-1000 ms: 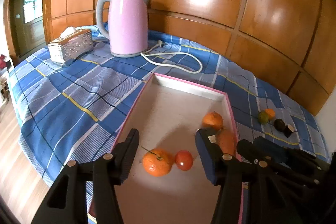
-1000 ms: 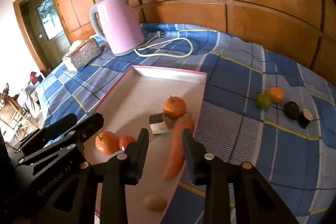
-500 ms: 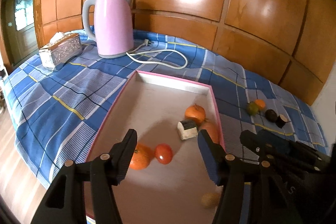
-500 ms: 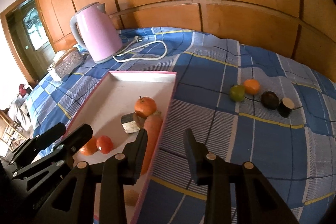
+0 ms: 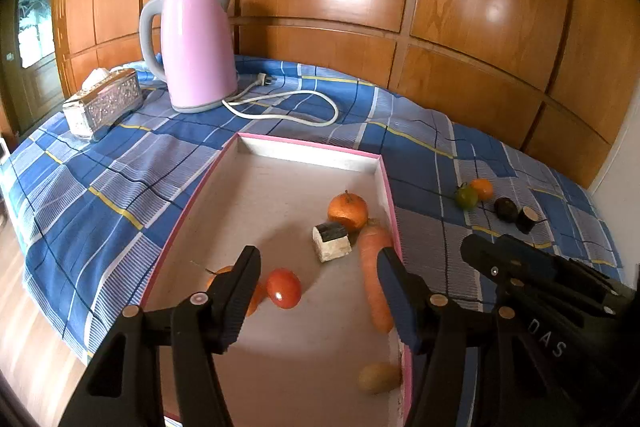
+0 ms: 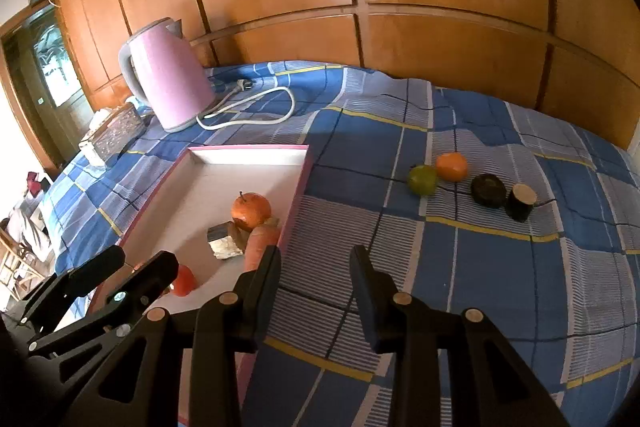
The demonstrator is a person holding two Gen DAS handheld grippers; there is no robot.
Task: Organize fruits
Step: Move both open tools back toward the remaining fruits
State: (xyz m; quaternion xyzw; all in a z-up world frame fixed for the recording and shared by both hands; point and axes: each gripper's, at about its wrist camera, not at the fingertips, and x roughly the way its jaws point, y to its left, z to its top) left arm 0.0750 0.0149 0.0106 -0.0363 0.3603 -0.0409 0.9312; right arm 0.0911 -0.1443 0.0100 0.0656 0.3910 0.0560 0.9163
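Both tools are empty: left tool [image 5: 318, 281] gapes over the pink-rimmed shallow tray [image 5: 312, 149]; right tool [image 6: 316, 273], jaws narrowly apart, hangs over the blue checked cloth [image 6: 500, 267].

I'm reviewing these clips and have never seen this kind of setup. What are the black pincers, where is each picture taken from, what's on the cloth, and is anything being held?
There is no robot here: a person carries a two-finger gripper in each hand, and a fisheye camera on each looks along its fingers. One view shows the left gripper over the pink-rimmed tray; the other shows the right gripper over the blue checked cloth. Both are open and hold nothing. In the tray lie two oranges, a tomato, a carrot, a cut block and a small brownish piece. On the cloth sit a green fruit, an orange fruit and two dark pieces, plus a pink kettle and tissue box.
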